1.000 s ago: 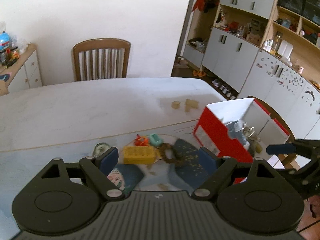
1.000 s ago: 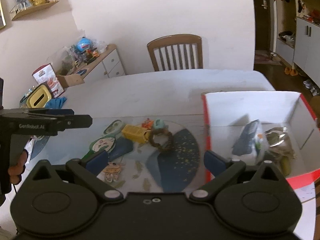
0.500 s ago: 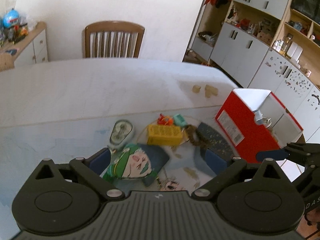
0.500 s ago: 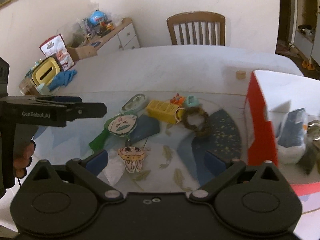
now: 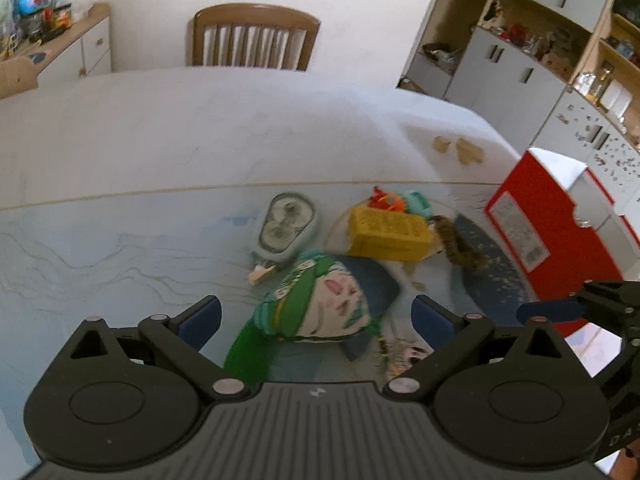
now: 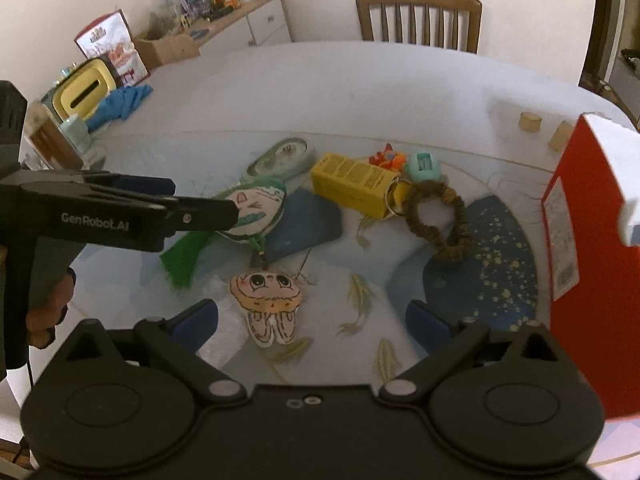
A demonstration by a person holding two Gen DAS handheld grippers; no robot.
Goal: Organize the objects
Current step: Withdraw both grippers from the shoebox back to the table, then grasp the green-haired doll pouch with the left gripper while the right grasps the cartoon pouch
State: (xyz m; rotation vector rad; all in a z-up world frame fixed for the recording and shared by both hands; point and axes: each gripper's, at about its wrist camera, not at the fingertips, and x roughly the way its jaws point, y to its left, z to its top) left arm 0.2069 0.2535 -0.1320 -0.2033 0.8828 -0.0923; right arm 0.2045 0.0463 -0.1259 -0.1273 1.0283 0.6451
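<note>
both grippers have come down closer to the table [image 5: 200, 140] since a moment ago, so the toys look bigger, and the red box [image 5: 556, 232] has slid off to the right edge of both views.

the left gripper [image 5: 316, 316] has its two blue pads spread wide with nothing pinched. right under the gap between them lies a flat green-haired doll face [image 5: 320, 304] with closed eyes and a green ribbon tail. it is soft and a bit blurry. just past it, farther from the gripper, sit a yellow box [image 5: 386, 234] and a pale round case with two circles [image 5: 286, 226]. a small wooden clip [image 5: 262, 274] lies near the case. behind the yellow box are a little orange toy [image 5: 384, 202] and a small teal toy [image 5: 418, 204]. a brown fuzzy hair ring [image 5: 460, 248] lies to the right of the yellow box, on a dark blue speckled patch of the mat.

the right gripper [image 6: 312, 324] is spread wide too, holding nothing. just ahead of its gap lies an orange cartoon-face charm [image 6: 266, 300], flat on the mat. the other gripper reaches in from the left, in front of the green doll, and hides part of it. a hand [image 6: 50, 312] grips its handle. the red box stands tall at the right, close beside the right pad. a wooden chair [image 6: 418, 18] stands at the far side of the table.
</note>
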